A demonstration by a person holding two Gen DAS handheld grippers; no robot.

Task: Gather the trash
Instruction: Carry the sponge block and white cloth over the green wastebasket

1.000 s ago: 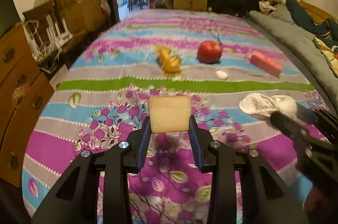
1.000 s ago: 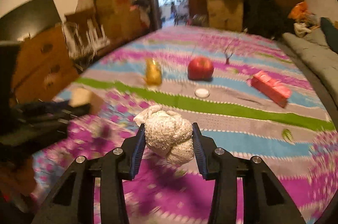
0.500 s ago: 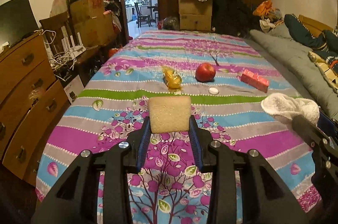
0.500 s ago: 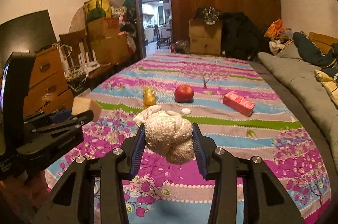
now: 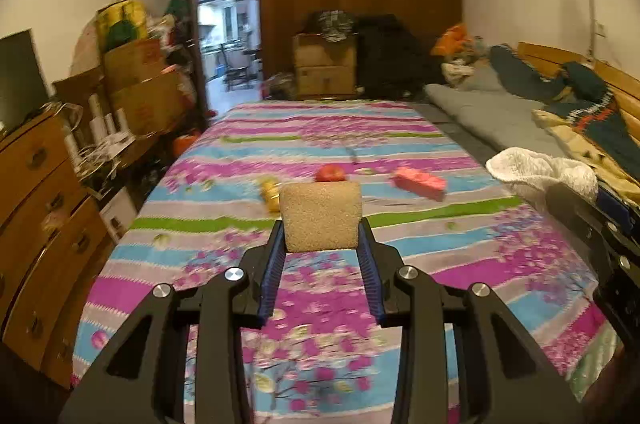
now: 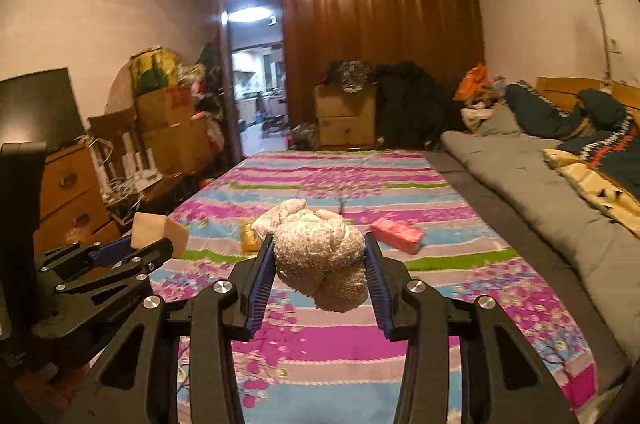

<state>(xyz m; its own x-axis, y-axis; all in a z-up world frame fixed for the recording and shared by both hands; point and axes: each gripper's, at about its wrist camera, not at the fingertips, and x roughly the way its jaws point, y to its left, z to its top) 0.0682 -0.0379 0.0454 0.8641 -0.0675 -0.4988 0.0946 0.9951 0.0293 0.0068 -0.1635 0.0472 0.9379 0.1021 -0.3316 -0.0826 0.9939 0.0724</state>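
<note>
My left gripper [image 5: 321, 244] is shut on a tan sponge block [image 5: 320, 216] and holds it well above the bed. My right gripper [image 6: 320, 256] is shut on a crumpled white cloth ball [image 6: 320, 252], also held high. In the right wrist view the left gripper [image 6: 136, 252] with the sponge [image 6: 158, 232] shows at the left. In the left wrist view the white cloth [image 5: 540, 172] shows at the right. On the striped bedspread [image 5: 280, 140] lie a yellow wrapper [image 5: 270, 194], a red apple [image 5: 330, 173] and a pink box [image 5: 418, 182].
A wooden drawer chest [image 5: 36, 216] stands left of the bed. Cardboard boxes [image 5: 140, 92] pile up behind it. A grey mattress with bedding [image 5: 520, 120] lies along the right. A dark wardrobe [image 5: 360, 4] and an open doorway [image 5: 228, 36] are at the back.
Both grippers have risen and pulled back from the bed with their loads. The bed's objects look smaller and farther. Both grips are unchanged.
</note>
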